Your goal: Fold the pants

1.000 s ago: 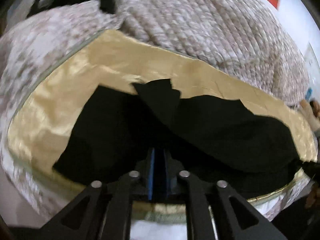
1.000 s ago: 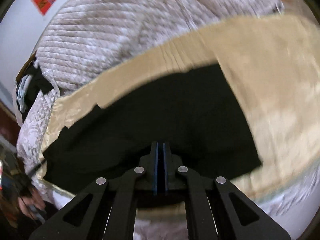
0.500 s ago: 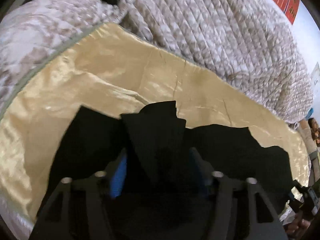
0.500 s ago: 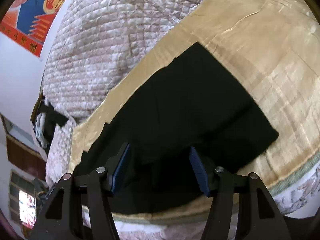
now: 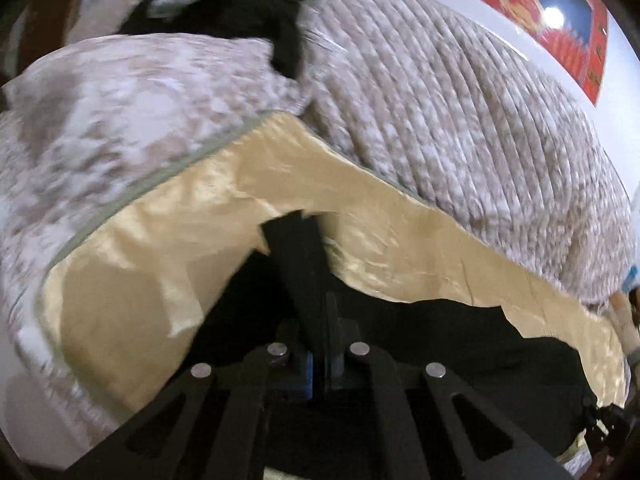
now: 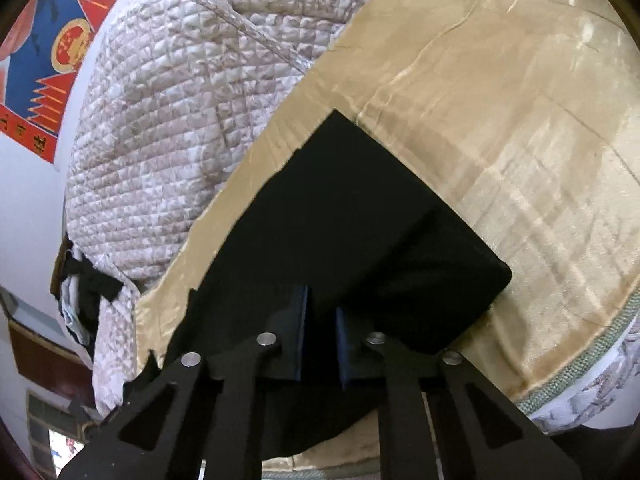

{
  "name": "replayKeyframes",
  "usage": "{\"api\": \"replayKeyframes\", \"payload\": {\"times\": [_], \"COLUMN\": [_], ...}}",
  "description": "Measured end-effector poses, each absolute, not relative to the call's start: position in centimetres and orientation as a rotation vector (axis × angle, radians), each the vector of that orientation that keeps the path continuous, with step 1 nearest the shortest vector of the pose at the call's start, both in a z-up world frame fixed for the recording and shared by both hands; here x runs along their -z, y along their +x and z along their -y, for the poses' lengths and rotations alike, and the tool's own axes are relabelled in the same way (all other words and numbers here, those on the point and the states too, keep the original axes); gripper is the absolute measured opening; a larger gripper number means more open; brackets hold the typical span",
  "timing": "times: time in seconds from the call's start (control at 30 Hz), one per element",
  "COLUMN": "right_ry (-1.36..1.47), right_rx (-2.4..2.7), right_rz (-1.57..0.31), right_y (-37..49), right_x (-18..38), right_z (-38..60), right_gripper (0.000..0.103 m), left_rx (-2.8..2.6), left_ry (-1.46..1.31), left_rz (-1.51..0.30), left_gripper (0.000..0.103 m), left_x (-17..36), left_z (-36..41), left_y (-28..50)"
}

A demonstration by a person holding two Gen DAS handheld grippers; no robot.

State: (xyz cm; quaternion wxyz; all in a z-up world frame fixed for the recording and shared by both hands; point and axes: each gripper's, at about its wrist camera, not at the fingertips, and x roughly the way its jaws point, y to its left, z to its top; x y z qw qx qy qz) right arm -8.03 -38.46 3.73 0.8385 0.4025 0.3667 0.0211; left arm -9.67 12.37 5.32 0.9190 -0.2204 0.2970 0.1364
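Black pants (image 5: pixel 440 344) lie on a shiny gold bedspread (image 5: pixel 168 248). My left gripper (image 5: pixel 320 340) is shut on a fold of the black pants, and a strip of the cloth stands up from between the fingers. In the right wrist view the pants (image 6: pixel 360 216) lie as a flat dark panel with a square corner at the right. My right gripper (image 6: pixel 322 320) has closed on the near edge of the pants, with the cloth between its blue pads.
A quilted beige-and-white duvet (image 5: pixel 460 120) is bunched behind the gold bedspread (image 6: pixel 500 100). Dark clothes (image 5: pixel 240 20) lie at the bed's far left end. A red and blue poster (image 6: pixel 44 52) hangs on the white wall. The bed's green piped edge (image 6: pixel 580 364) runs at the right.
Half a second ago both grippers were open over the pants. Both have now closed on the cloth, and the left one has lifted a strip of it.
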Motion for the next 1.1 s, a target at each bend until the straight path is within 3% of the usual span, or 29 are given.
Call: {"api": "replayKeyframes", "payload": {"times": [0.23, 0.3, 0.37, 0.63, 0.7, 0.8, 0.97, 1.1], "right_ry": [0.879, 0.888, 0.887, 0.942, 0.906, 0.890, 0.898, 0.885], "right_rx": [0.004, 0.025, 0.027, 0.065, 0.069, 0.050, -0.007, 0.091], "right_rz": [-0.800, -0.782, -0.742, -0.748, -0.744, -0.733, -0.651, -0.742], "right_y": [-8.7, -9.2, -9.6, -7.9, -7.8, -7.6, -10.0, -10.9], "right_x": [-3.2, -3.5, -4.1, -3.1, -3.7, -4.8, -8.6, -6.5], "right_z": [38.3, 38.6, 39.1, 41.3, 41.1, 41.0, 41.0, 42.2], "right_gripper": [0.012, 0.021, 0.023, 0.024, 0.022, 0.008, 0.008, 0.008], "left_rx": [-0.315, -0.305, -0.302, -0.293, -0.293, -0.291, -0.299, -0.339], "left_ry": [-0.564, -0.583, -0.601, -0.596, -0.580, -0.564, -0.525, -0.518], "left_rz": [-0.748, -0.741, -0.742, -0.755, -0.750, -0.690, -0.638, -0.783], "left_gripper": [0.005, 0.009, 0.009, 0.005, 0.004, 0.004, 0.004, 0.004], "left_x": [-0.6, -0.7, -0.7, -0.8, -1.3, -3.4, -5.5, -2.2], "left_z": [-13.3, -13.7, -14.0, -14.2, -14.2, -14.2, -14.1, -14.1], "left_y": [-10.8, -10.6, -10.5, -9.3, -9.0, -9.9, -12.1, -11.9]}}
